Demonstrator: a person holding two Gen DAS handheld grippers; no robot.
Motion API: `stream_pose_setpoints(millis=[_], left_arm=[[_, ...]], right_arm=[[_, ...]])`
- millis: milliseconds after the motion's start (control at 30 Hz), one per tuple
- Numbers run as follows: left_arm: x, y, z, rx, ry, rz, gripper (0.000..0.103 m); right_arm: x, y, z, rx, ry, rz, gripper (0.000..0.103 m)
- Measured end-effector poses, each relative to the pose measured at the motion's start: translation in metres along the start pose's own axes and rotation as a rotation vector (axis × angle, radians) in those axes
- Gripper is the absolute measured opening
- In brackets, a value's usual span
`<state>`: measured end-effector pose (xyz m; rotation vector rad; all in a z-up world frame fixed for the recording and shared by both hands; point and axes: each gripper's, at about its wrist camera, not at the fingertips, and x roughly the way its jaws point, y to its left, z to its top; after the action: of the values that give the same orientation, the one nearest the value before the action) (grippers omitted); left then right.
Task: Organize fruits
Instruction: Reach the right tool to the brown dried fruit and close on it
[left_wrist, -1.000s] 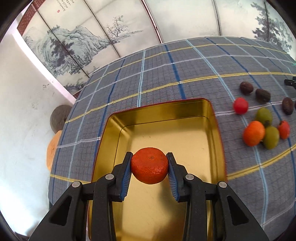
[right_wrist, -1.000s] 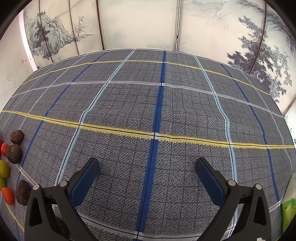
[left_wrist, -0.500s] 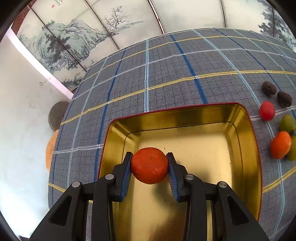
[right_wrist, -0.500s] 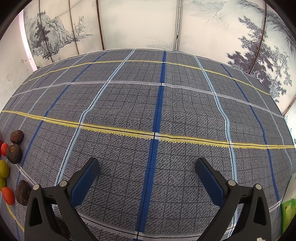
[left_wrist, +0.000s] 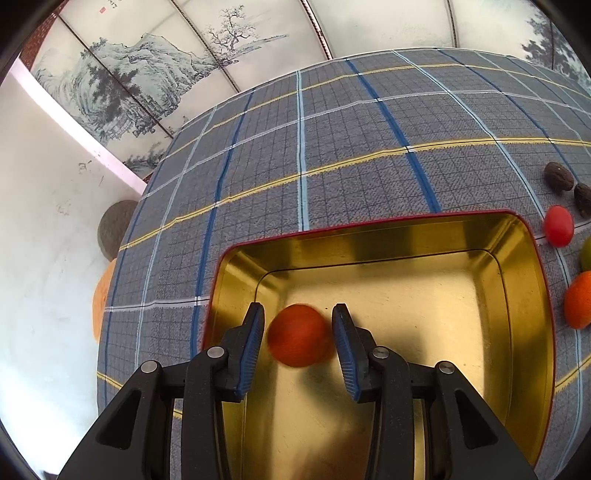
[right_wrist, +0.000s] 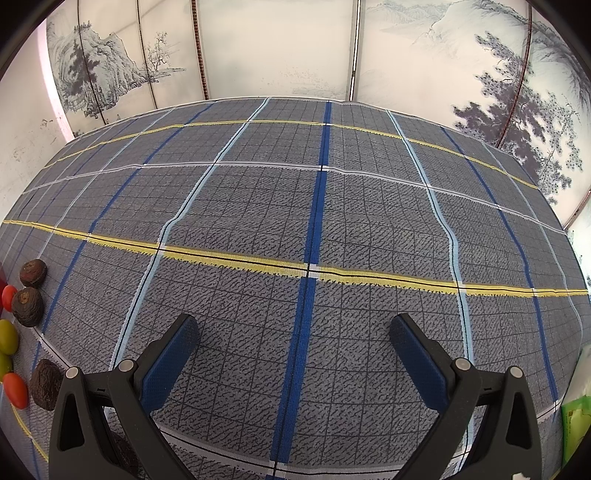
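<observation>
- Tangerine (left_wrist: 298, 340), orange and motion-blurred, sits between the blue pads of the left gripper (left_wrist: 298, 345), above the floor of the gold tin (left_wrist: 524, 314).
- Left gripper's jaws are opening: a sliver of gap shows on each side of the fruit, so the pads no longer press on it.
- Gold tin, red-rimmed and rectangular, lies on the plaid tablecloth (left_wrist: 332, 166); the tangerine is over the tin's left part, near its left wall.
- Right of the tin, on the cloth, lie a red fruit (left_wrist: 558, 226) just beside the tin's far right corner, an orange fruit (left_wrist: 578, 304) nearer along the same wall, and two dark wrinkled fruits (left_wrist: 558, 177) farther off.
- Left of the tin, beyond the cloth's edge, a grey round thing (left_wrist: 114, 229) and an orange round thing (left_wrist: 101, 295) show against the white wall.
- Right gripper (right_wrist: 293, 338) hangs with jaws spread wide and nothing between them, over bare cloth well to the right of the tin; the loose fruits show at the left edge of the right wrist view.
</observation>
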<state>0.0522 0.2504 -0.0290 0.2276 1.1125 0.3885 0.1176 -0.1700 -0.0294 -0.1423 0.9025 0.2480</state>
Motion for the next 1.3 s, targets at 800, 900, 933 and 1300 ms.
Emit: stream_pose_setpoints(millis=[800,900,933,1300], left_arm=[[-0.124,0.000,-0.060,-0.278,-0.202,-0.238,0.065],[-0.152,-0.023,-0.079,-0.296,-0.258,-0.292,0.070],[-0.159,-0.032,-0.085,-0.292,-0.274,-0.290,0.075],[-0.210,-0.104,-0.126,-0.201,-0.265,-0.289,0.083]], right_arm=[[-0.080,0.000,-0.063,-0.010,-0.163,0.173,0.102],[-0.102,0.017,-0.080,-0.110,-0.184,0.226,0.090],[-0.103,0.023,-0.083,-0.138,-0.171,0.239,0.086],[-0.083,0.067,-0.083,-0.315,-0.111,0.234,0.058]])
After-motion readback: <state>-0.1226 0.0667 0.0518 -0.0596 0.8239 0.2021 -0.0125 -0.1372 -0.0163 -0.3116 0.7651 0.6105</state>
